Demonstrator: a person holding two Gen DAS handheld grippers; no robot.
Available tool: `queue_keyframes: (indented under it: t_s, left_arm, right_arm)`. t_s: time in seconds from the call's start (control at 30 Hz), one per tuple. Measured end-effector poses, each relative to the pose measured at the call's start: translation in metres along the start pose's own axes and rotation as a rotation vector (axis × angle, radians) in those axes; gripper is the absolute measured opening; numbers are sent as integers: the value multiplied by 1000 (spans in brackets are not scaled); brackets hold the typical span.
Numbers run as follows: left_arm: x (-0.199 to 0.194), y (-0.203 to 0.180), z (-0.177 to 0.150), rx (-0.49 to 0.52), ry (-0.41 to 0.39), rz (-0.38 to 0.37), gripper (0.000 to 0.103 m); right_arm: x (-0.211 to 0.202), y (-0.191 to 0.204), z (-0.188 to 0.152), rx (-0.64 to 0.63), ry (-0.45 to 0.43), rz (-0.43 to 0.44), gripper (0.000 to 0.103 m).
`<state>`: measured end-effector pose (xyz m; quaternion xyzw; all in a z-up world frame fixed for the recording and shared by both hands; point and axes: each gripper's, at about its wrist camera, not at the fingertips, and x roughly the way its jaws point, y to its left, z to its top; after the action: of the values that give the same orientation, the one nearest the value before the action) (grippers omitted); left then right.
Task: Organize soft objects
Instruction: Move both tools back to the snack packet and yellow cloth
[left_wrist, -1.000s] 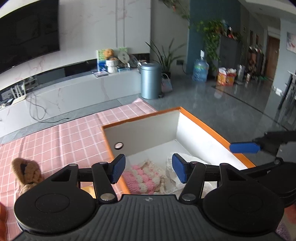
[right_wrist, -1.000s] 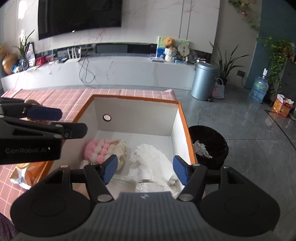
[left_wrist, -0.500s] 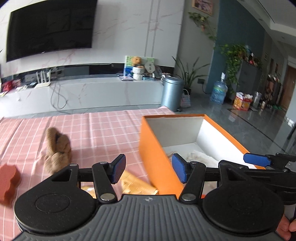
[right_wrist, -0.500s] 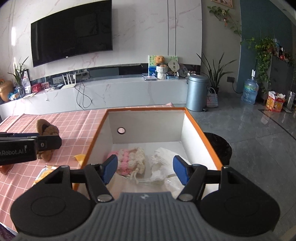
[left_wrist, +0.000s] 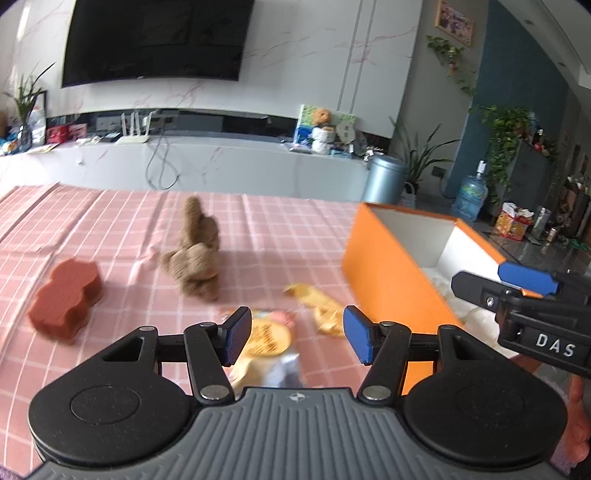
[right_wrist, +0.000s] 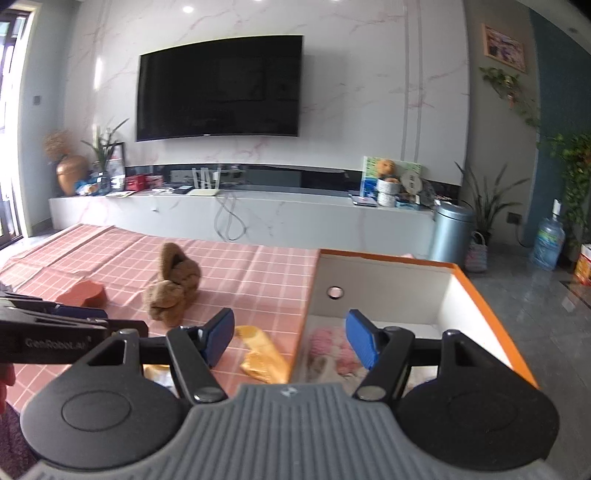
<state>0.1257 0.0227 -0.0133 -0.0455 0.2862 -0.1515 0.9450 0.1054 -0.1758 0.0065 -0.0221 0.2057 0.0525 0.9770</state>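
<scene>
Between picks: both tongs, left (left_wrist: 291, 334) and right (right_wrist: 290, 338), gape empty (nothing held), brown plush (left_wrist: 194, 253) on bench at left's 11 o'clock, next reach-and-grab for orange box (left_wrist: 391, 280).

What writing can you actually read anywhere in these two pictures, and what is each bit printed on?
"DAS": white letters on the black body of the right gripper, seen from the left wrist camera.
"GenRoboLAI", roughly; blurred, last letters uncertain: on the side of the left gripper, seen from the right wrist camera.
Print on the yellow snack packet: too blurred to read.
Framed picture and packages on the TV counter: too small to read.
</scene>
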Motion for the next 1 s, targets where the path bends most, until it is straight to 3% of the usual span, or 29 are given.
queue_keyframes:
  t_s: [0.1,0.23,0.37,0.57,0.63,1.0]
  left_arm:
    - [-3,12,-10,-25,13,20,68]
    - [-3,24,-14,-63,24,31,68]
    - [-1,31,-17,-86,30,31,68]
    - [13,38,-19,-133,70,50,68]
    - [19,38,-18,-114,85,96,68]
    - [59,54,-21,-166,190,95,68]
  right_arm:
    - [3,17,-4,-57,8,40,66]
    - [11,33,-9,-115,47,85,56]
    - [22,42,-12,-155,84,86,52]
    - [44,51,-16,-216,139,100,37]
    - [56,53,-17,-218,176,103,31]
    - [104,62,-14,-253,298,76,32]
